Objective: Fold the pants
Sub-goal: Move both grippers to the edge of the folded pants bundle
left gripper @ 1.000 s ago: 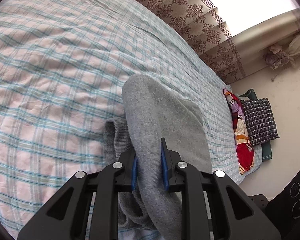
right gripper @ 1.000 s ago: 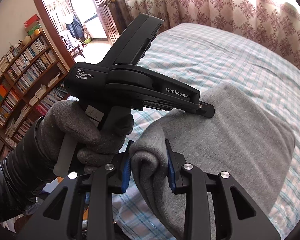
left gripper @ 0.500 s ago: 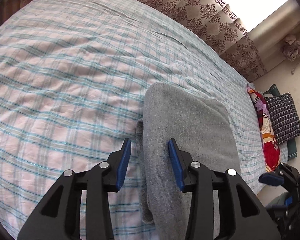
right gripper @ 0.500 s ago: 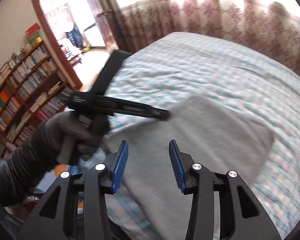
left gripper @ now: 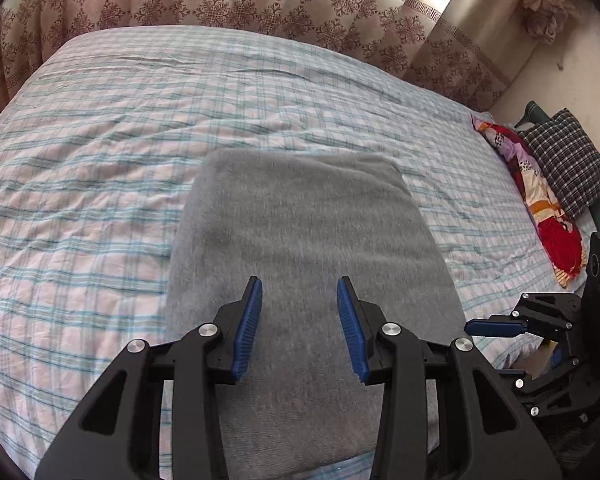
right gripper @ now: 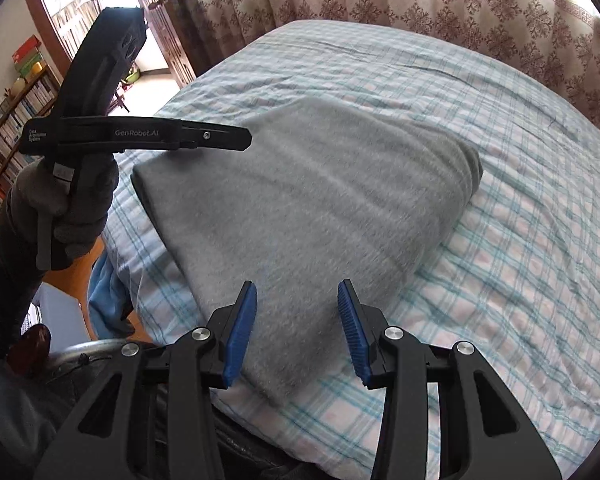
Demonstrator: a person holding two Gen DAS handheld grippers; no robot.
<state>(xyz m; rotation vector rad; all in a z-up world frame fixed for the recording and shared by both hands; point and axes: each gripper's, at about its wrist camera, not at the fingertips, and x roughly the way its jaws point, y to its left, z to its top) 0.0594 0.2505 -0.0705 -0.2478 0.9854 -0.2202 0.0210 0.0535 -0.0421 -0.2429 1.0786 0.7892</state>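
Note:
The grey pants (left gripper: 300, 240) lie folded into a flat rectangle on the plaid bed (left gripper: 100, 160); they also show in the right wrist view (right gripper: 308, 200). My left gripper (left gripper: 299, 324) is open and empty, held above the near end of the pants. It also shows from the side in the right wrist view (right gripper: 204, 140), held in a gloved hand over the pants' left edge. My right gripper (right gripper: 296, 332) is open and empty above the near corner of the pants. It also shows at the right edge of the left wrist view (left gripper: 496, 328).
A patterned curtain (left gripper: 260, 0) hangs behind the bed. A colourful pillow (left gripper: 540, 208) and a checked pillow (left gripper: 568, 164) lie at the bed's right end. A bookshelf (right gripper: 4, 136) and an open door (right gripper: 156, 28) stand to the left.
Both grippers let go of the grey pants, opened and pulled back. The pants, bunched and lifted a second ago, now lie flat and folded on the bed.

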